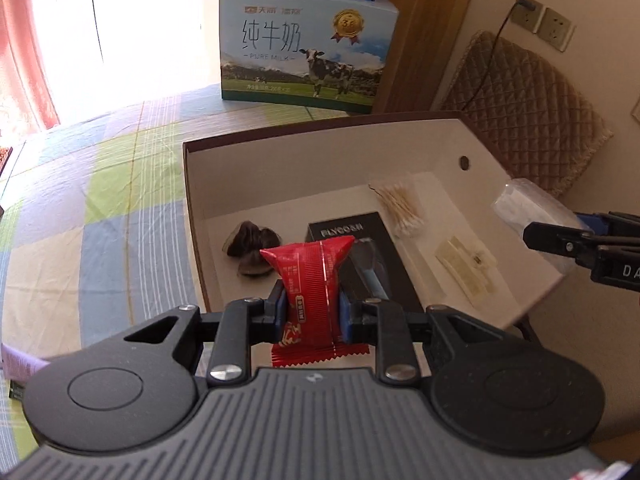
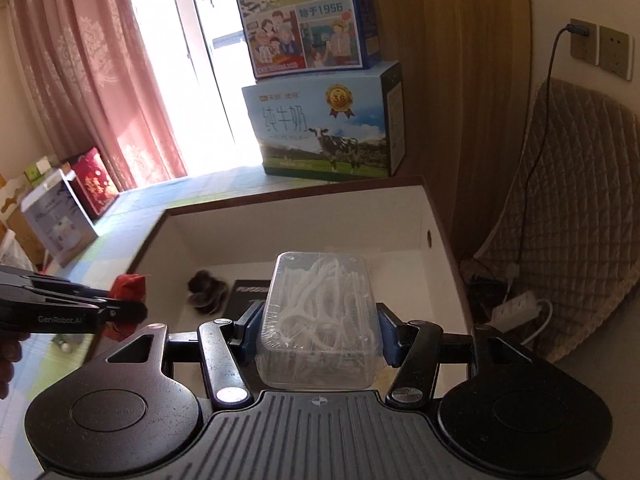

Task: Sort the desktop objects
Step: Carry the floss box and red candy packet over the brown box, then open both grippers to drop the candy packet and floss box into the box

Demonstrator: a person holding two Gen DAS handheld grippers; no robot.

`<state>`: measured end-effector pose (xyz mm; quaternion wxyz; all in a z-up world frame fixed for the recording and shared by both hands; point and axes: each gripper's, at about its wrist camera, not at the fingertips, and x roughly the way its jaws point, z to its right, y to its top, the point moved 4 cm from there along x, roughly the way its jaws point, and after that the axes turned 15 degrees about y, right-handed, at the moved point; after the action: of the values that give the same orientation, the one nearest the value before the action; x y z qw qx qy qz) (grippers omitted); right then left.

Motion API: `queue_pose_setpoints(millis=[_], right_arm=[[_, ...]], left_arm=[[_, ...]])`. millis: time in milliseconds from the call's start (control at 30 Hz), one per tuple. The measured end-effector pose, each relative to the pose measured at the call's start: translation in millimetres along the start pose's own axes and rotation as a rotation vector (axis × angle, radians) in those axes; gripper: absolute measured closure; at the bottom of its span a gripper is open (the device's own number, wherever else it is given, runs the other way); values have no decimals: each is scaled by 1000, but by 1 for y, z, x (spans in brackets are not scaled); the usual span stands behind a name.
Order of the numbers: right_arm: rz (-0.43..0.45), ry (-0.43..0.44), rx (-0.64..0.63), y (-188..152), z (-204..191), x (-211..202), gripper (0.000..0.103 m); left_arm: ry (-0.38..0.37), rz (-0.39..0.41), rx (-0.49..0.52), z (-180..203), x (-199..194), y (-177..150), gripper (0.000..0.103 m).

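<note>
Inside white cardboard box (image 1: 436, 140): four items sorted. Pending: left gripper (image 1: 312, 308) clamping red foil snack packet (image 1: 310, 280), six o'clock; right gripper (image 2: 318, 332) clamping clear plastic floss-pick tub (image 2: 320, 312), three o'clock.

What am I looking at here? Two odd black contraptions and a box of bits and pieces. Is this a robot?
No robot: a person holds a two-finger gripper in each hand, each with a camera looking along its fingers. In the left camera's picture the left gripper pinches a red snack packet. In the right camera's picture the right gripper clamps a clear plastic box of floss picks. Both hang over an open cardboard box on a checked tablecloth, holding cotton swabs, a black product box and a dark hair tie.
</note>
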<state>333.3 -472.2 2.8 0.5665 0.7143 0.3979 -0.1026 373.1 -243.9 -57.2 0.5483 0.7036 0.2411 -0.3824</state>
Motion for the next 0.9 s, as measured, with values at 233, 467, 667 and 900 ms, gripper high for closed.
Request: queue_pose_setpoints(millis=[233,467,667,900], right_arm=[[-84,-31,-24,21,36,56,49],[-126,-25,-3,31,53,87,49],[-146,-21,13,37,62,101,49],[-163,-16,1,43,63,113,49]], left_arm=[[66,-47,29,11,49,35,82],[99,-96,45,18,88,57,81],[106,-102,55,24,103,67,71],[107,-108,53,21,105,68,64]])
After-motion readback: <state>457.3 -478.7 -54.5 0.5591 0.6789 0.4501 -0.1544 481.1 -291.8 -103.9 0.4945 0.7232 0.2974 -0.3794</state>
